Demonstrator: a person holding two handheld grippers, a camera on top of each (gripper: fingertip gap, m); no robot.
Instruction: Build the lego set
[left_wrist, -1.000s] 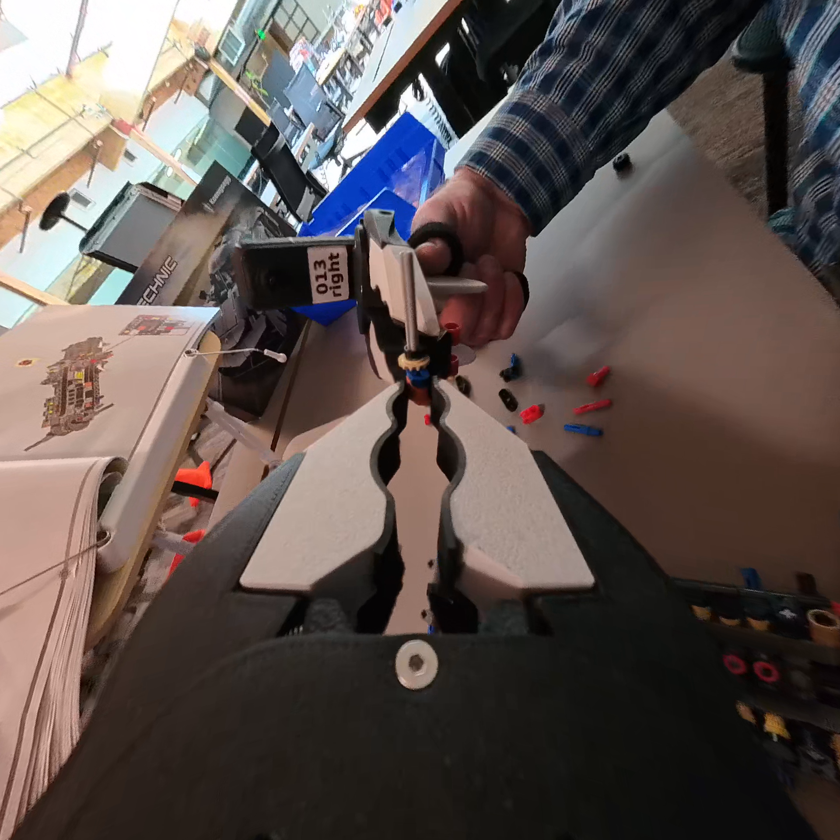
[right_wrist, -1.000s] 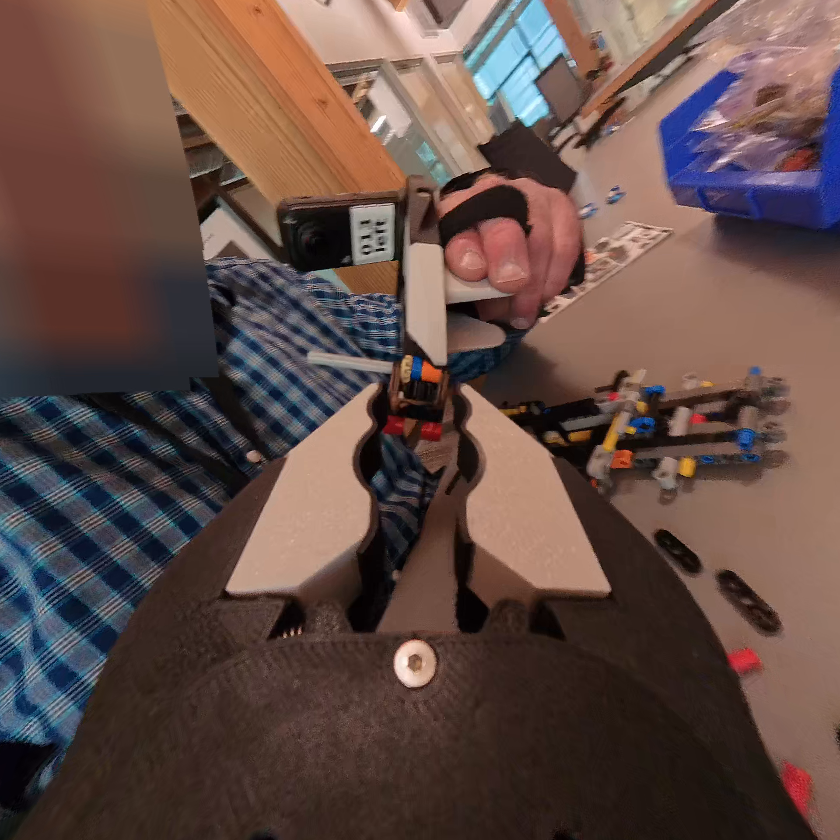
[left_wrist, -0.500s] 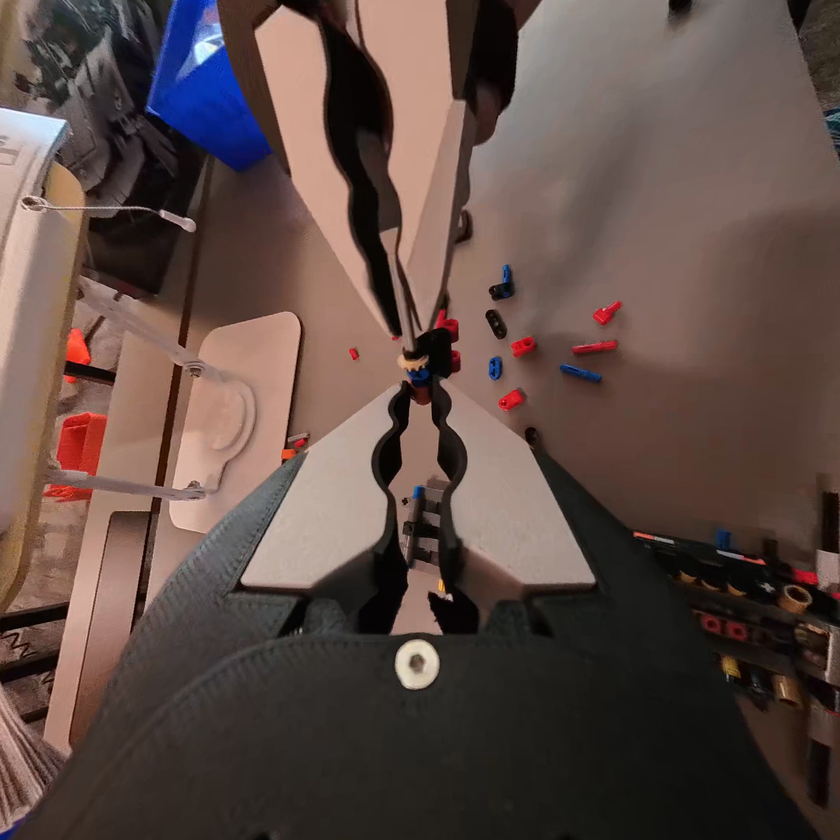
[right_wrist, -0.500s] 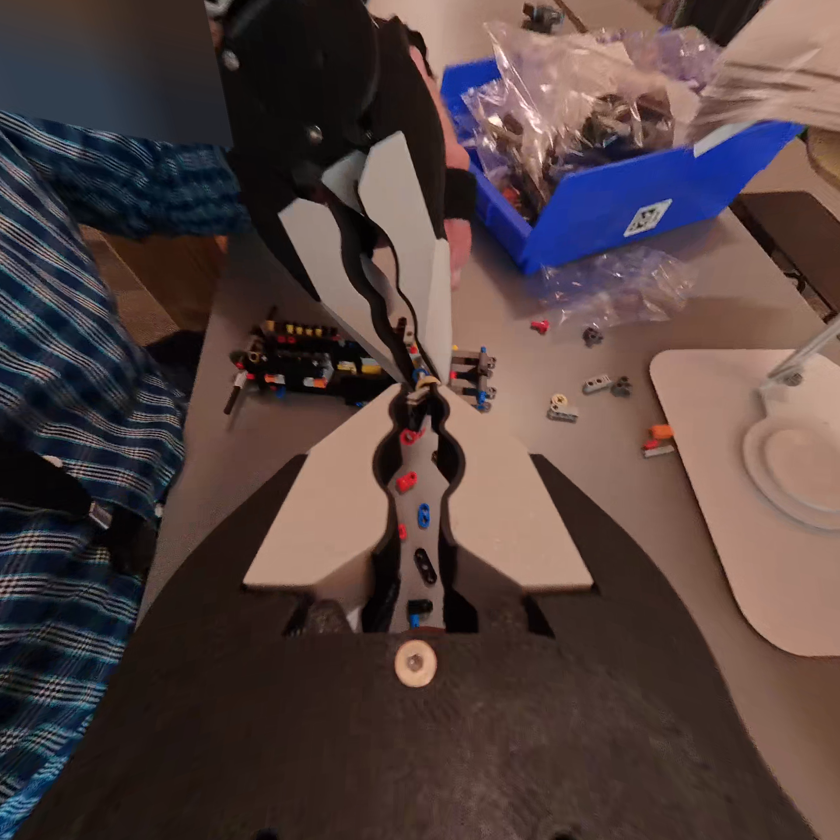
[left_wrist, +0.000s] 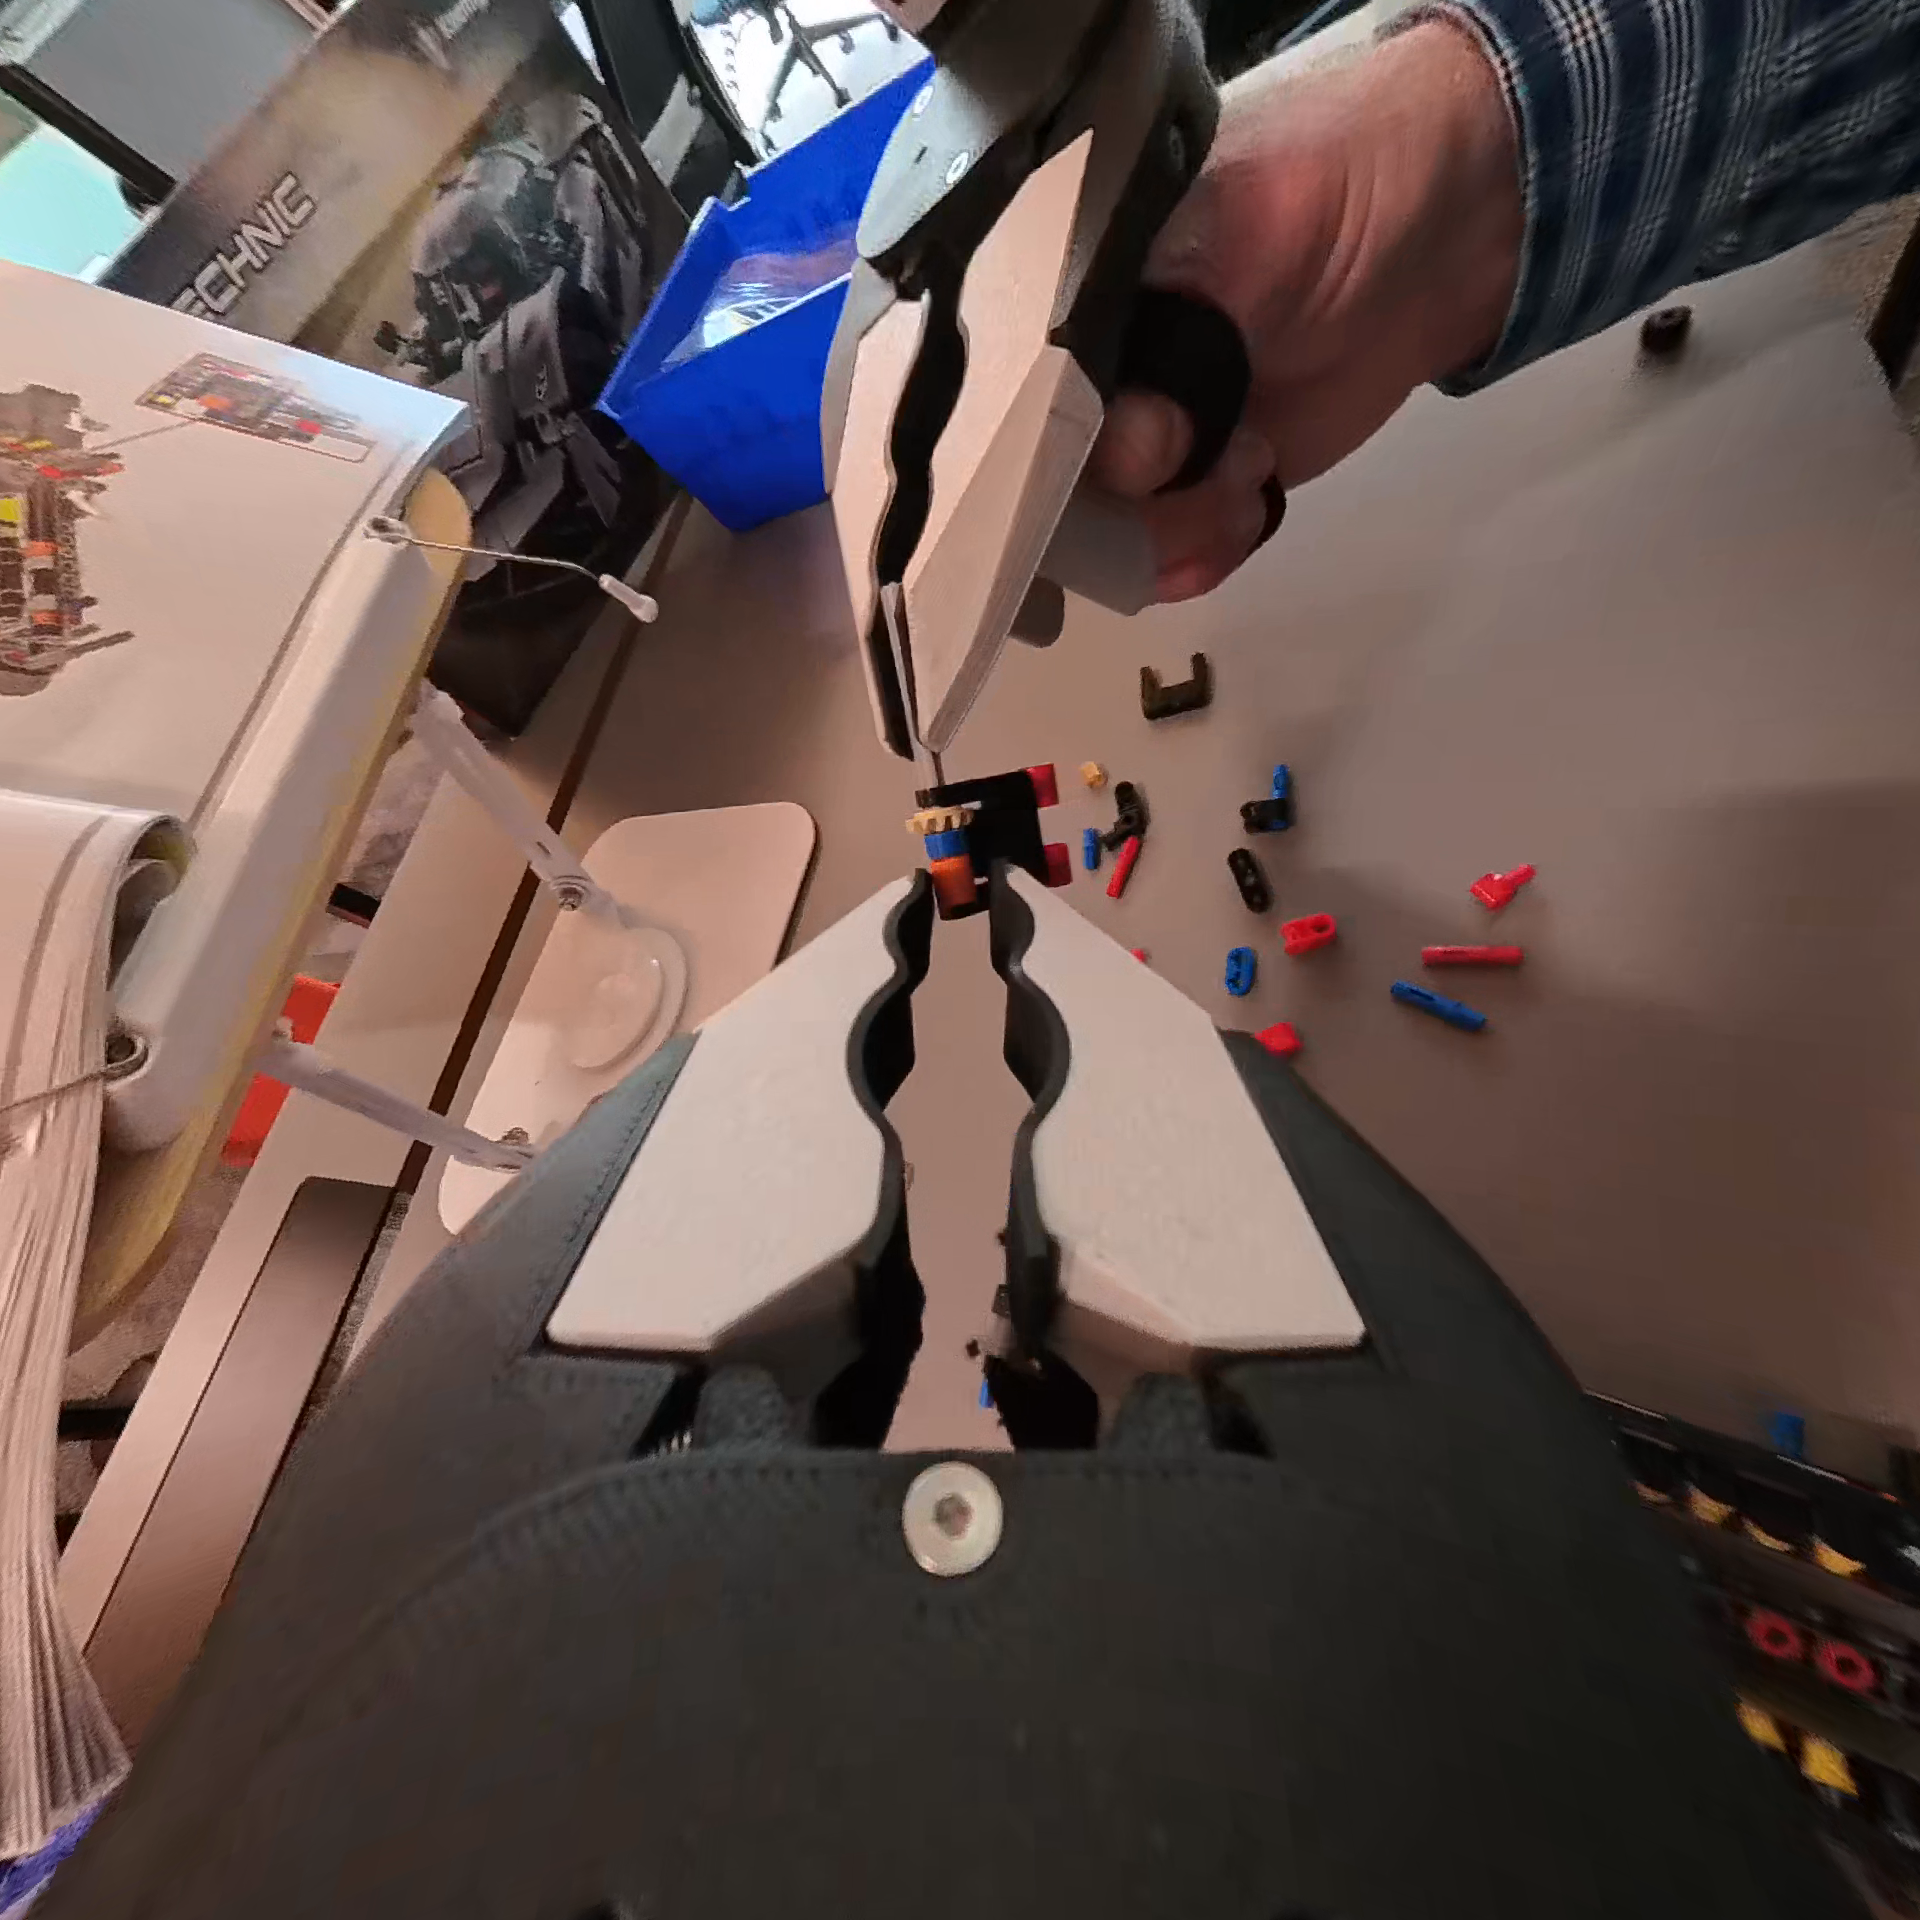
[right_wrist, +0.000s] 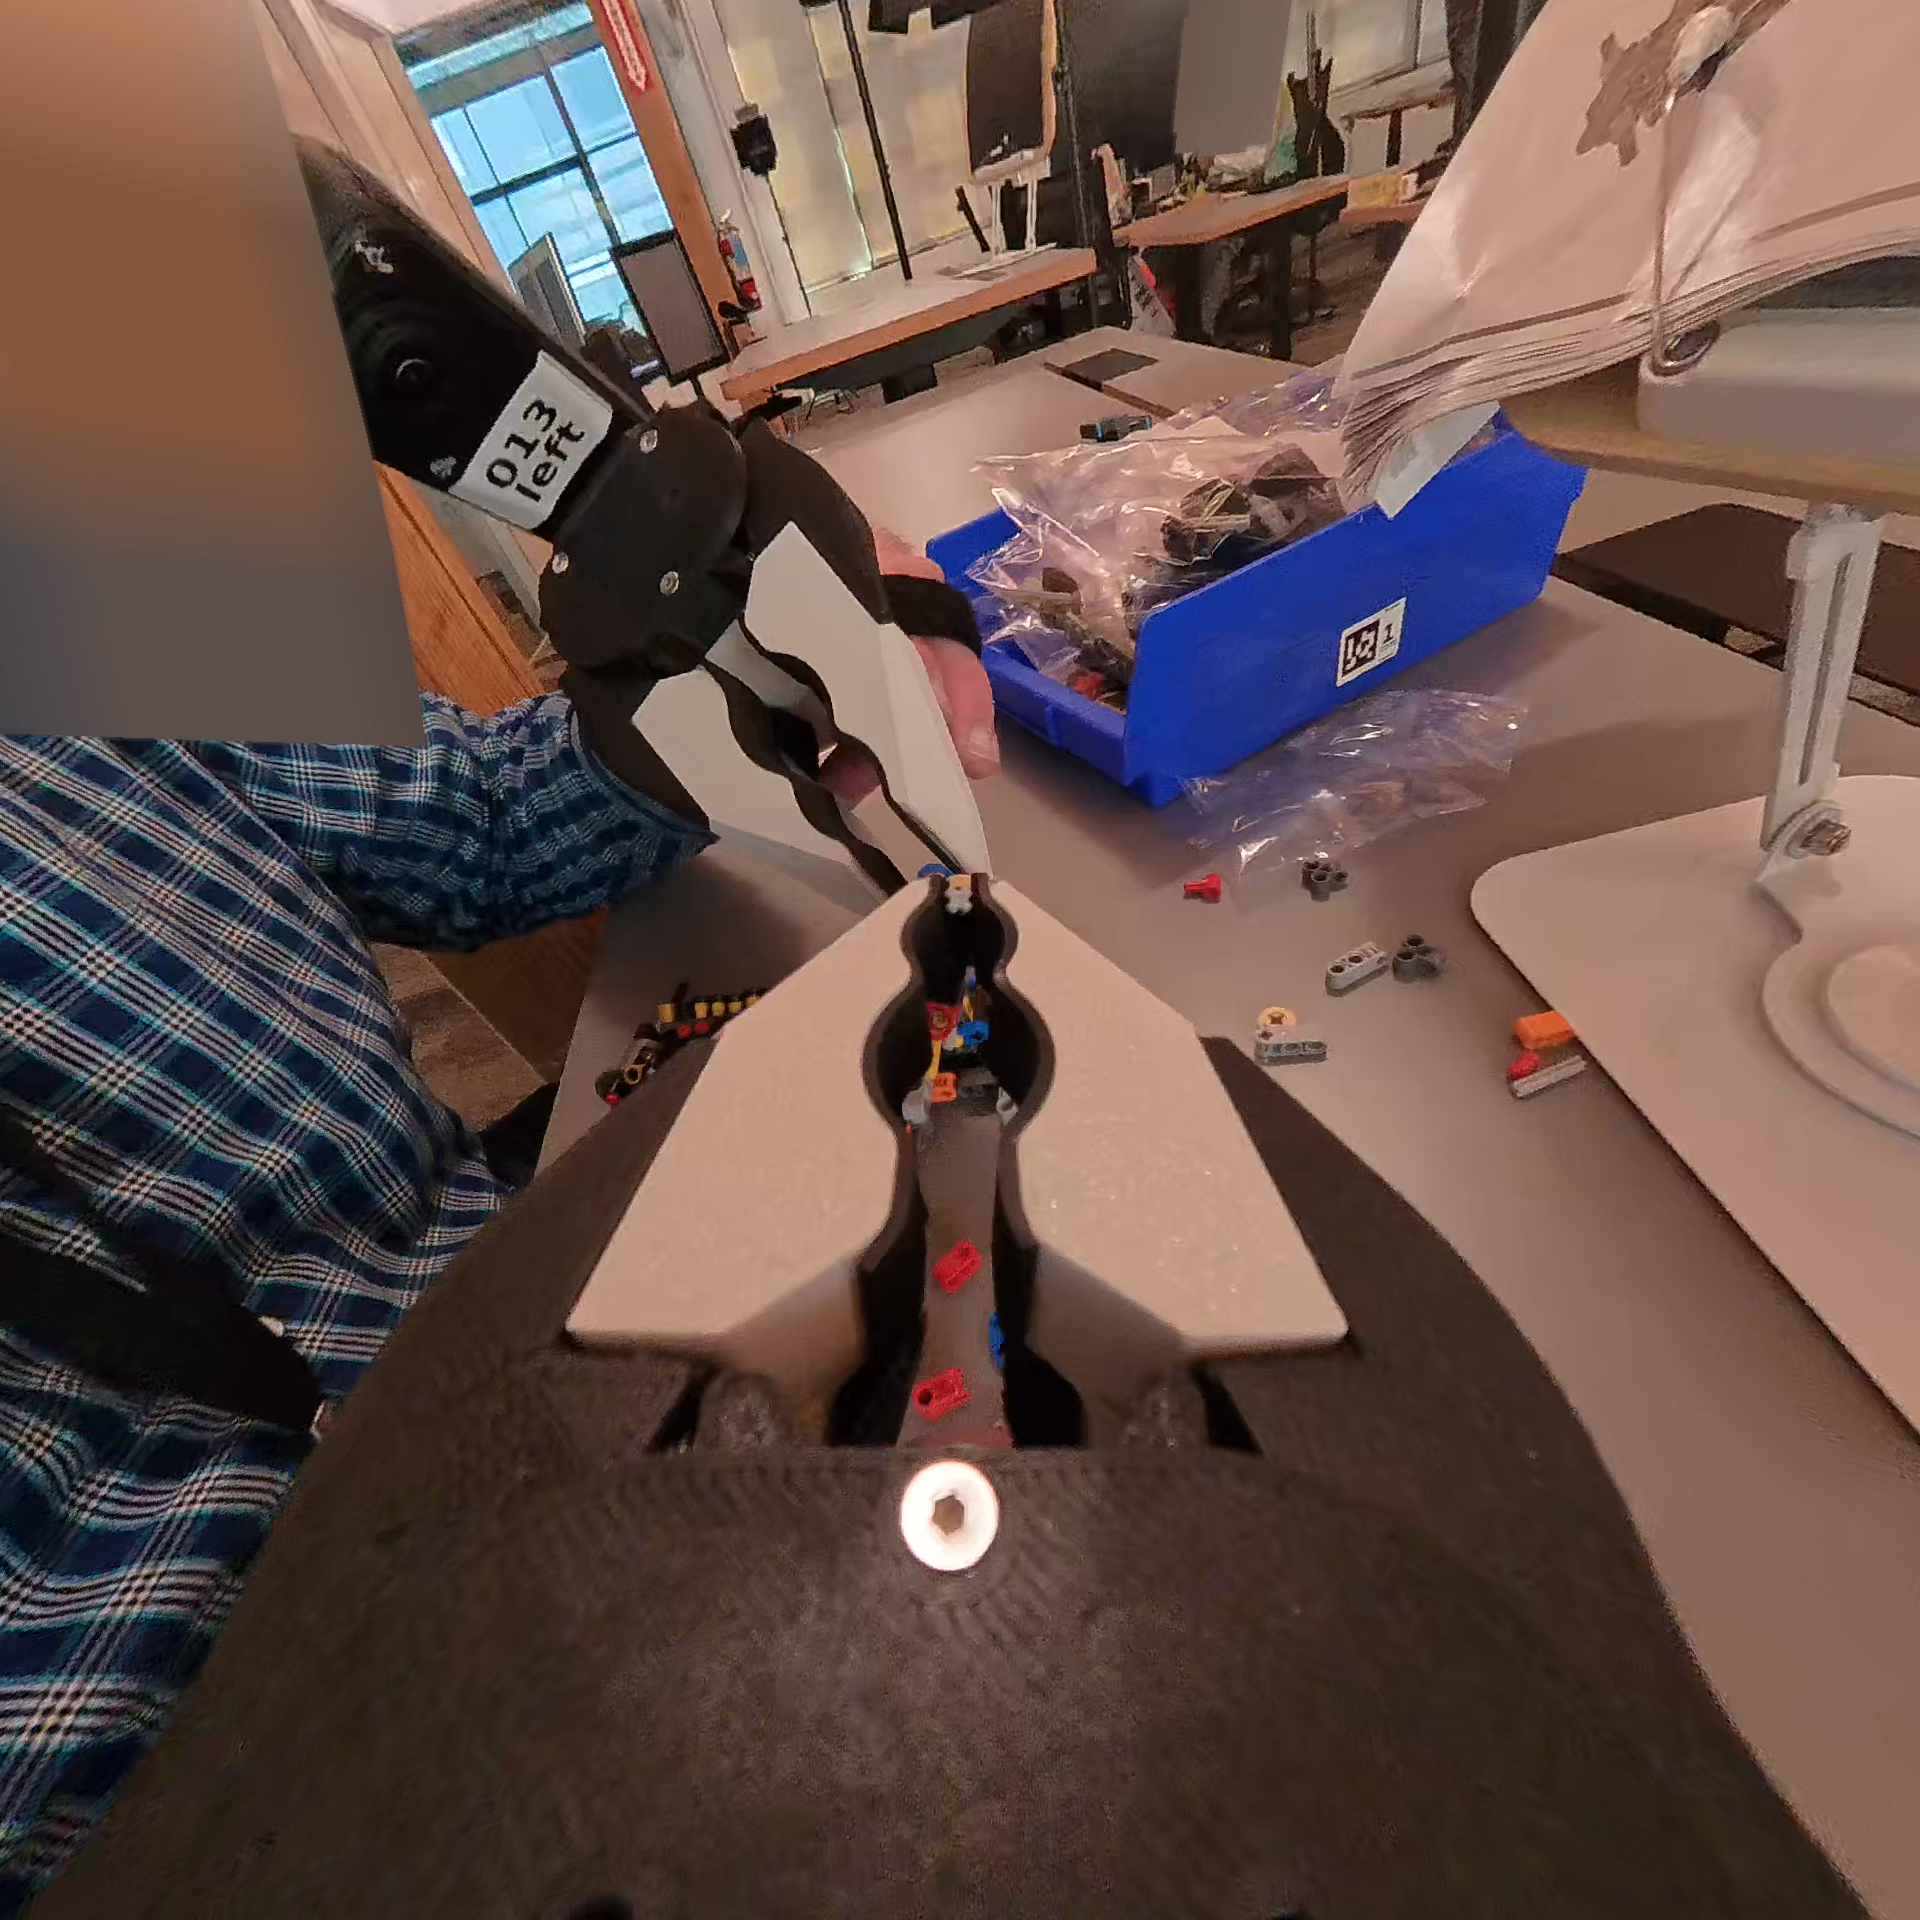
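My left gripper (left_wrist: 956, 896) is shut on a small Lego sub-assembly (left_wrist: 1003, 826): a black frame with red pins, a tan gear and blue and orange bushes. I hold it above the table. My right gripper (left_wrist: 914, 743) comes down from above and is shut on a thin grey axle (left_wrist: 928, 771) that enters the gear end. In the right wrist view, my right gripper (right_wrist: 961, 883) pinches the axle's end (right_wrist: 958, 902). The left gripper (right_wrist: 935, 857) meets it tip to tip, and the sub-assembly is mostly hidden there.
Loose red, blue and black pieces (left_wrist: 1351, 935) lie on the grey table. A larger built section (right_wrist: 686, 1023) lies near the person's plaid sleeve. A blue bin (right_wrist: 1299, 644) of bagged parts, an instruction book (left_wrist: 208, 499) on a white stand (right_wrist: 1662, 987) and grey connectors (right_wrist: 1371, 961) are nearby. Less than 4 cm separates the two grippers' tips.
Both grippers have stayed closed on the sub-assembly and axle while turning together. The views swung down over the table and have come partly back up. The right gripper now comes in from above.
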